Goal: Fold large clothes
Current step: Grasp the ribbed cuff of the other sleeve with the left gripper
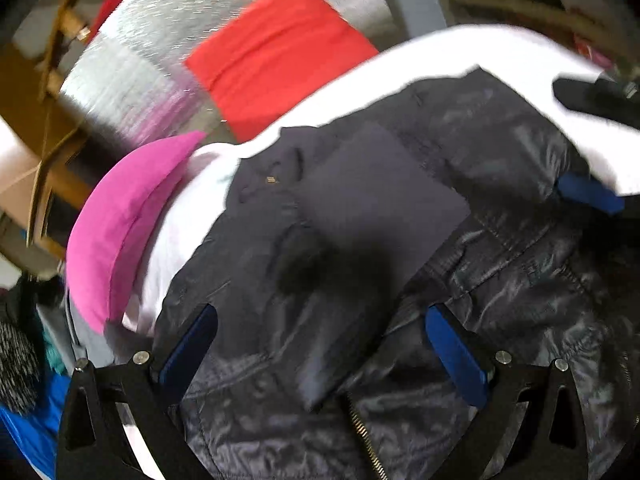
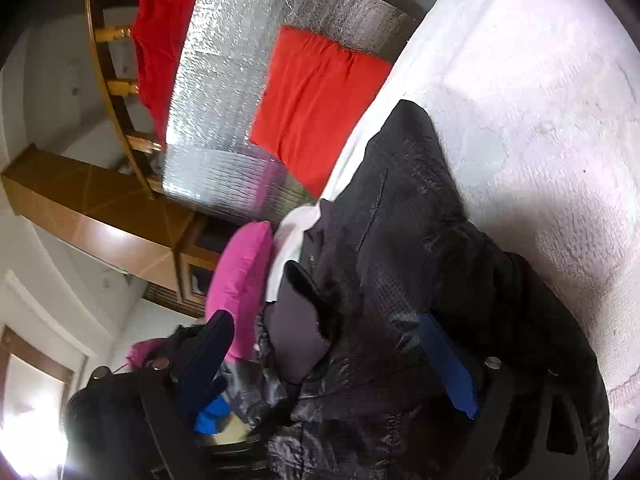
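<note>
A black shiny jacket (image 1: 500, 264) lies rumpled on a white bed cover (image 1: 460, 52), with a flat dark grey flap (image 1: 372, 208) on top and a brass zip (image 1: 364, 436) near the bottom. My left gripper (image 1: 320, 312) hovers open over the jacket's middle, nothing pinched. One blue pad (image 1: 588, 194) of the right gripper shows at the jacket's far right edge. In the right wrist view the jacket (image 2: 400, 240) runs between the wide-spread fingers of my right gripper (image 2: 324, 320), which stands open; the pads do not press the cloth.
A red cushion (image 1: 276, 56) lies on a silver foil mat (image 1: 132, 76) beyond the bed cover. A pink pillow (image 1: 120, 224) sits at the jacket's left end. Wooden furniture (image 2: 100, 208) and a hanging red cloth (image 2: 160, 40) stand further left.
</note>
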`<state>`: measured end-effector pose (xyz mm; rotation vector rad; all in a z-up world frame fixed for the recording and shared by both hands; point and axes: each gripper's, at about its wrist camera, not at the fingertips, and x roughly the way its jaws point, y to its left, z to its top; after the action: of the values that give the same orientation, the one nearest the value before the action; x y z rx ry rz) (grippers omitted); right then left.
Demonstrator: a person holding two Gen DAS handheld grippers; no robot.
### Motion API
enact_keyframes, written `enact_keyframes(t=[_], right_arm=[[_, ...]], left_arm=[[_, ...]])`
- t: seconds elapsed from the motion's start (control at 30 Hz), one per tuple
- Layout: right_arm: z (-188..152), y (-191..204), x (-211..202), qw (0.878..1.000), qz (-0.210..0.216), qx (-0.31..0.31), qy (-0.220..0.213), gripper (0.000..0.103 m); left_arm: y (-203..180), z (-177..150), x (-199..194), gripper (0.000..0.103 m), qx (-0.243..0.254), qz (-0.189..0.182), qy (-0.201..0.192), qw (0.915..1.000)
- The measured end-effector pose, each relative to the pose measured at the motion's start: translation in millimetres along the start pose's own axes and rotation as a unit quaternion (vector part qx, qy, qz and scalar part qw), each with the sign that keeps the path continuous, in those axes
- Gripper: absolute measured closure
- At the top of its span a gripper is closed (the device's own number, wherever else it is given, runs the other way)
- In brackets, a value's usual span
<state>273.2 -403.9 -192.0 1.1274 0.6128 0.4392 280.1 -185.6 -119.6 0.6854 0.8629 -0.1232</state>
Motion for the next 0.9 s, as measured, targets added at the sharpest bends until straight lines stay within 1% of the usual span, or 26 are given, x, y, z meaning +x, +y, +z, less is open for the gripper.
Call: enact_keyframes(t=[0.1, 0.2, 0.23, 0.27, 0.3, 0.33, 0.37, 0.43, 0.47, 0.5, 0.6, 0.63, 0.7, 0.73, 0.77, 0.8, 0.83, 0.9], right_arm=[[-1.9, 0.5, 1.6, 1.000, 0.001, -0.012, -0.002, 0.008], [-2.6, 3.7, 2.3, 1.000, -0.004, -0.020, -0.001, 0.008], [-2.9, 2.0, 0.3, 1.000, -0.002, -0.018, -0.001, 0.008], [-2.6, 1.1, 0.5, 1.000, 0.000, -0.015, -0.001, 0.008], [-2.2, 0.6, 0.4, 1.000, 0.002, -0.014, 0.000, 0.008], [-2.6, 0.6, 0.7, 1.000, 0.002, -0.014, 0.000, 0.008], [-3.0, 0.7, 0.6, 1.000, 0.002, -0.015, 0.001, 0.008], [-4.1, 0.7, 0.8, 1.000, -0.002, -0.020, 0.002, 0.008], [-4.8, 1.1, 0.6, 1.000, -0.004, -0.023, 0.002, 0.008], [-5.8, 1.2, 0.3, 1.000, -0.006, -0.027, 0.003, 0.008], [-6.7, 2.0, 0.7, 0.999, -0.009, -0.032, 0.003, 0.008], [-6.8, 1.8, 0.7, 0.999, -0.009, -0.033, 0.003, 0.008], [-7.2, 2.3, 1.3, 0.999, -0.011, -0.036, 0.003, 0.008], [-7.6, 2.8, 1.7, 0.999, -0.012, -0.039, 0.004, 0.008], [-7.8, 2.9, 1.8, 0.999, -0.013, -0.041, 0.004, 0.008], [-8.1, 3.3, 2.1, 0.999, -0.014, -0.043, 0.004, 0.008], [-8.1, 3.3, 2.2, 0.999, -0.014, -0.044, 0.004, 0.008], [-8.1, 2.6, 2.4, 0.999, -0.014, -0.045, 0.004, 0.008]], left_arm=[[-9.7, 6.9, 5.9, 0.000, 0.009, -0.005, 0.005, 0.9999], [-20.8, 13.7, 5.8, 0.001, 0.018, 0.001, 0.003, 0.9998], [-22.7, 15.8, 7.4, 0.006, 0.018, 0.007, 0.005, 0.9998], [-21.9, 17.4, 10.7, 0.022, 0.013, 0.011, 0.010, 0.9998], [-17.6, 18.7, 14.8, 0.029, 0.000, 0.005, 0.019, 0.9998], [-10.5, 18.7, 16.9, 0.041, -0.021, -0.002, 0.027, 0.9994], [-2.7, 19.0, 19.4, 0.054, -0.039, -0.006, 0.028, 0.9988], [21.5, 14.8, 17.1, 0.066, -0.091, -0.009, 0.021, 0.9956], [32.4, 11.7, 13.7, 0.070, -0.113, -0.010, 0.015, 0.9934], [45.3, 7.1, 10.9, 0.070, -0.139, -0.017, 0.009, 0.9902], [83.8, -11.0, 6.5, 0.072, -0.214, -0.032, -0.007, 0.9764], [101.4, -23.5, 5.6, 0.072, -0.256, -0.046, -0.012, 0.9656], [124.5, -43.7, 11.8, 0.074, -0.317, -0.071, -0.010, 0.9457], [133.5, -55.0, 15.7, 0.076, -0.343, -0.081, -0.008, 0.9359], [138.5, -62.6, 18.9, 0.079, -0.358, -0.086, -0.004, 0.9297], [146.2, -72.1, 25.4, 0.079, -0.378, -0.093, 0.002, 0.9213], [155.2, -85.5, 32.1, 0.079, -0.408, -0.106, 0.008, 0.9069], [165.9, -105.2, 41.1, 0.079, -0.450, -0.128, 0.015, 0.8840]])
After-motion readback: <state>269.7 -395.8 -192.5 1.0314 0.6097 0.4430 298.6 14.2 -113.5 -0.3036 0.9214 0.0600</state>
